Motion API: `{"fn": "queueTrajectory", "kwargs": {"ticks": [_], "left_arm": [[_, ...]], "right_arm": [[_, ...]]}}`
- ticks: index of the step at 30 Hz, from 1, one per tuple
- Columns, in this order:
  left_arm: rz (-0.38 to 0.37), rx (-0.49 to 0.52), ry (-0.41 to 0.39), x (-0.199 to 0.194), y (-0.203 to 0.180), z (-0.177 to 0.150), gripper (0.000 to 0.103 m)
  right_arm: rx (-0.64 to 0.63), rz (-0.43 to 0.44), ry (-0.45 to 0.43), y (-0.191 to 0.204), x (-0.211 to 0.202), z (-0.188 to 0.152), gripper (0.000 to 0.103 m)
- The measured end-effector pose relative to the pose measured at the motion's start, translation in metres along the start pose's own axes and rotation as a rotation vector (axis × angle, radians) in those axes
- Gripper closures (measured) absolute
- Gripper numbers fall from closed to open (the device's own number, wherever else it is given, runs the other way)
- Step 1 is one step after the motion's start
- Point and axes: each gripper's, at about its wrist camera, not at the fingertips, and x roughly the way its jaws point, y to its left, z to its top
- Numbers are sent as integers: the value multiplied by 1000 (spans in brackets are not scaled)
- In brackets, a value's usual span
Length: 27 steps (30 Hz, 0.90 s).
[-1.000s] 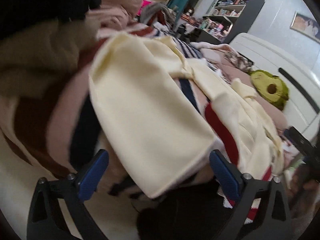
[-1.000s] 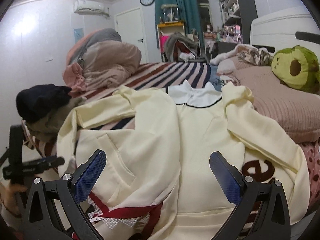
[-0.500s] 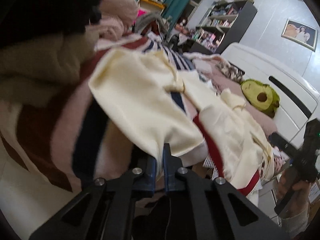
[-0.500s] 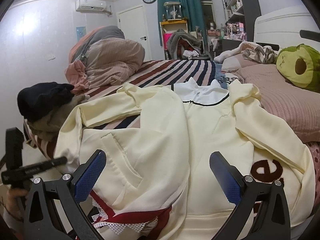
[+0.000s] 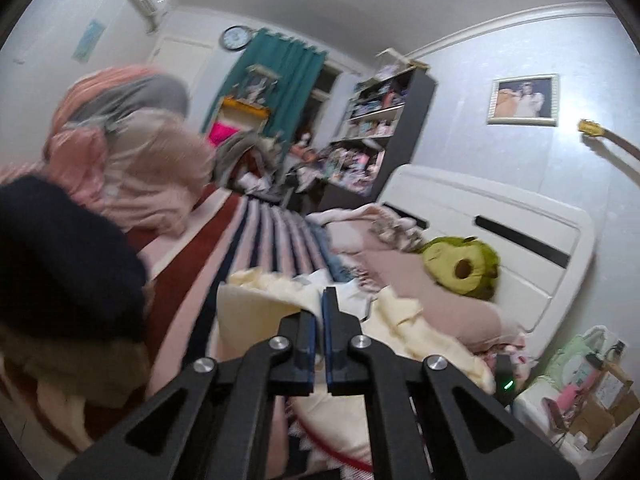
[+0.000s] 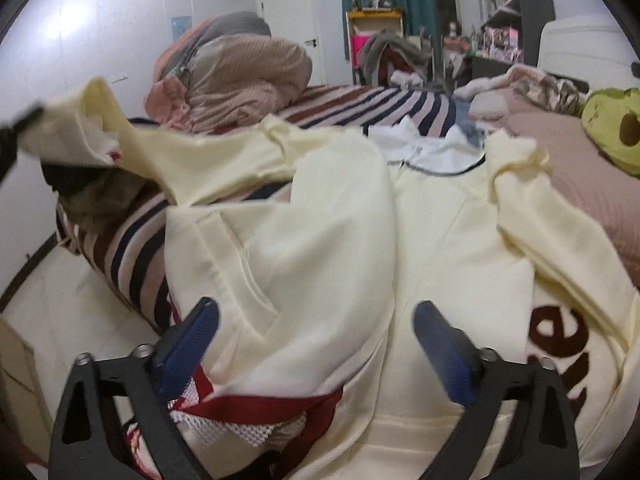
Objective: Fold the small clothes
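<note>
i am folding a pale cream fleece sweatshirt (image 6: pixel 320 240) with a white collar, spread front-up on the striped bed cover (image 6: pixel 384 100). a second ago its left sleeve lay flat across the stripes and the left gripper (image 5: pixel 323 320) stood spread around the cuff. the jaws have since pressed together on that cuff and the hand has lifted: in the right wrist view the sleeve (image 6: pixel 168 148) now hangs stretched from the shoulder up to the frame's left edge, clear of the bed. the left wrist view shows the blue pads closed with cream cloth bunched just beyond their tips; the pinch itself is hidden behind them, so i judge the hold from the taut sleeve.

the right gripper (image 6: pixel 316 324) hovers over the hem area, near the red trim (image 6: pixel 256 404). its jaws have just been closing slightly but are spread wide, with the body fabric below them and no pad pressing on it.

judgement: the sleeve fold has begun. the next move calls for carrying the lifted sleeve across the chest. risk: the thin cuff may slip out, or the body may drag sideways unless the right gripper pins it.
</note>
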Motion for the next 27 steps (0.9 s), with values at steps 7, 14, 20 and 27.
{"fn": "queueTrajectory", "kwargs": {"ticks": [7, 14, 20, 27], "left_arm": [[-209, 113, -6, 52, -77, 42, 102], [-373, 217, 121, 137, -171, 36, 102], [-431, 189, 493, 227, -195, -50, 99], [-453, 209, 637, 221, -200, -100, 38]], "right_arm": [[66, -5, -66, -26, -22, -9, 11], [147, -57, -149, -74, -56, -14, 11], [228, -149, -165, -120, -76, -36, 11], [294, -186, -158, -150, -81, -53, 11]]}}
